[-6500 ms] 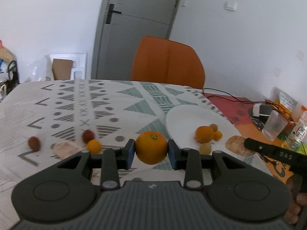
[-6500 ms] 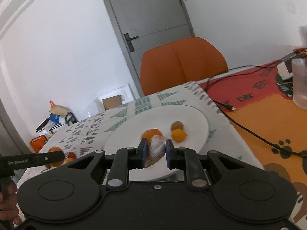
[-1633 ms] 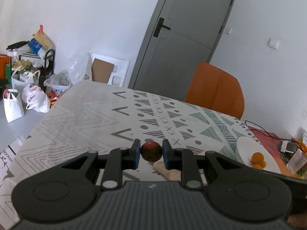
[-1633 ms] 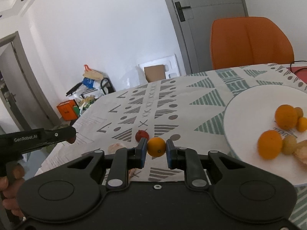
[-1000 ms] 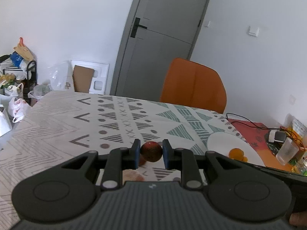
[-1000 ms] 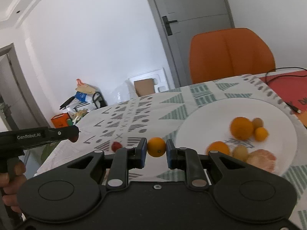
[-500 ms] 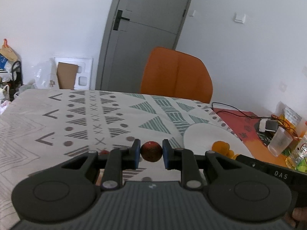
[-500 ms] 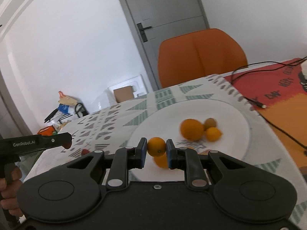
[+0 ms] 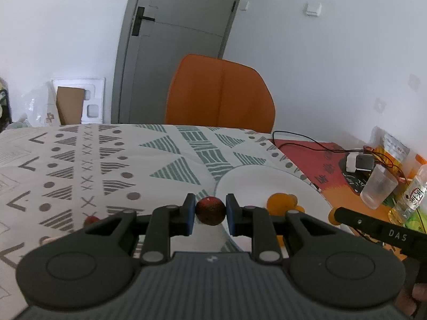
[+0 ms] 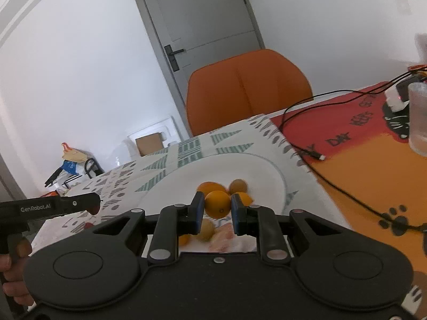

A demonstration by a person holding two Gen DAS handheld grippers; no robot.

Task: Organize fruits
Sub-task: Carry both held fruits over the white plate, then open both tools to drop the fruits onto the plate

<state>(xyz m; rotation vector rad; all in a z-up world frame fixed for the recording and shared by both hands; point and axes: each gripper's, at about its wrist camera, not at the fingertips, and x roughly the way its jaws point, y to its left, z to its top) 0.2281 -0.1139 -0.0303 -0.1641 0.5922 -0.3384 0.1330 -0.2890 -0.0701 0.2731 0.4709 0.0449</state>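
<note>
My left gripper (image 9: 210, 212) is shut on a small dark red fruit (image 9: 210, 211), held just left of the white plate (image 9: 256, 181). My right gripper (image 10: 217, 204) is shut on a small orange fruit (image 10: 217, 204), held over the white plate (image 10: 173, 186). The plate holds an orange (image 10: 208, 187), a brownish fruit (image 10: 238, 186), a yellowish fruit (image 10: 206, 229) and a peeled piece (image 10: 224, 234). In the left wrist view an orange (image 9: 279, 200) lies on the plate. Another red fruit (image 9: 90, 220) lies on the cloth at the left.
An orange chair (image 9: 220, 93) stands behind the patterned tablecloth (image 9: 106, 160). A black cable (image 10: 333, 176) runs over the red and orange mat (image 10: 360, 154). A clear cup (image 9: 377, 186) and a bottle (image 9: 415, 194) stand at the right.
Both grippers have swung right toward the plate with their fruits. The right gripper now hangs over the plate's fruits; the left is at its left rim.
</note>
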